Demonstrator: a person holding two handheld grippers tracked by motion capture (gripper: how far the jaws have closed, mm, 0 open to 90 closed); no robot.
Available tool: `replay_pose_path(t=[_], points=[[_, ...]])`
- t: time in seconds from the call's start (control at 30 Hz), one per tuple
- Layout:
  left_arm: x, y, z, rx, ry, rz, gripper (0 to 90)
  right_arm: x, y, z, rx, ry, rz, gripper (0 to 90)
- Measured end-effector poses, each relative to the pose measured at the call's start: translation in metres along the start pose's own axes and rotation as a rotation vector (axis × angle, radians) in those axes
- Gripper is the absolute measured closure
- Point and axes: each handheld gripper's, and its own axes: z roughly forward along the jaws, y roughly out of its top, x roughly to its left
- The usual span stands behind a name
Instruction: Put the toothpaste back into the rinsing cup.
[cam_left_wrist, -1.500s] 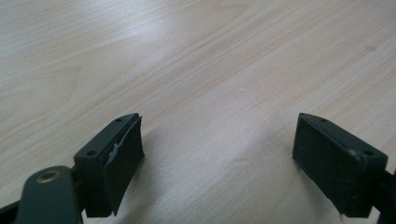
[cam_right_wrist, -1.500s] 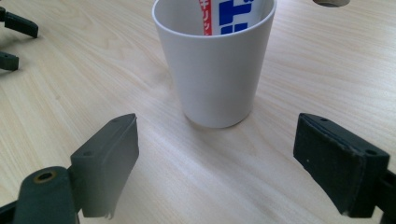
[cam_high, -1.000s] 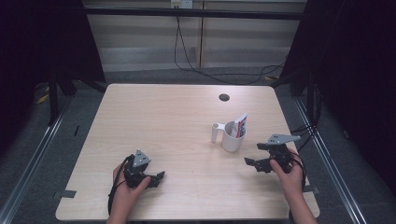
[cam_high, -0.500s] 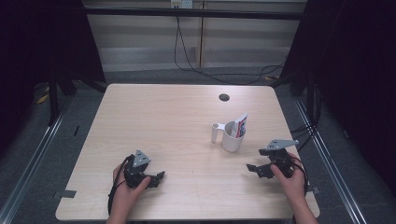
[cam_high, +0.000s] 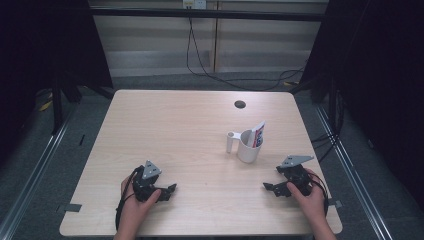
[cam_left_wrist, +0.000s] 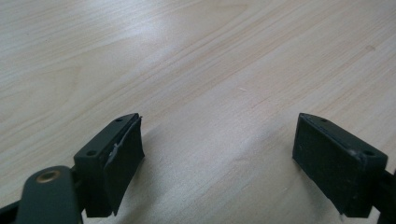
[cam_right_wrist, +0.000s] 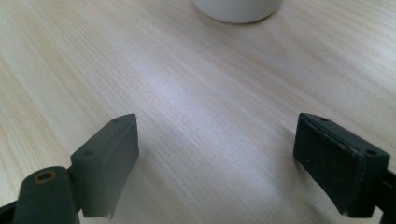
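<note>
A white mug with a handle on its left stands right of the table's middle, and a white, red and blue tube leans inside it. Its base sits at the top edge of the right gripper view. My right gripper rests low on the table near the front right, open, with bare wood between its jaws. My left gripper lies at the front left, open too, holding nothing.
A small dark round hole marks the light wooden table at the back right. Cables hang behind the table and trail along its right side. Dark floor and metal rails surround it.
My right gripper has drawn back toward the front edge and sunk lower onto the table. The left gripper and the mug have stayed put.
</note>
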Motion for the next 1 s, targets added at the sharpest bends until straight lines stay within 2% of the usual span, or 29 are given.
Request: replay_pose_path(t=[0.2,0.33,0.57,0.77,1.0], points=[[0.000,0.000,0.000,0.000,0.000,0.000,15.9,0.001,-0.001,-0.001,0.005,-0.008,-0.001,13.9],[0.000,0.000,0.000,0.000,0.000,-0.001,15.9,0.001,-0.004,0.000,-0.016,-0.012,-0.010,13.5],[-0.001,0.000,0.000,-0.002,0.000,-0.003,15.9,0.003,-0.006,0.000,-0.038,-0.028,0.012,12.7],[-0.001,-0.001,0.000,-0.004,0.000,-0.005,16.0,0.003,-0.011,0.000,-0.081,-0.035,0.014,12.6],[-0.001,-0.001,0.000,-0.004,-0.001,-0.005,15.9,0.004,-0.011,0.000,-0.080,-0.036,0.012,12.6]])
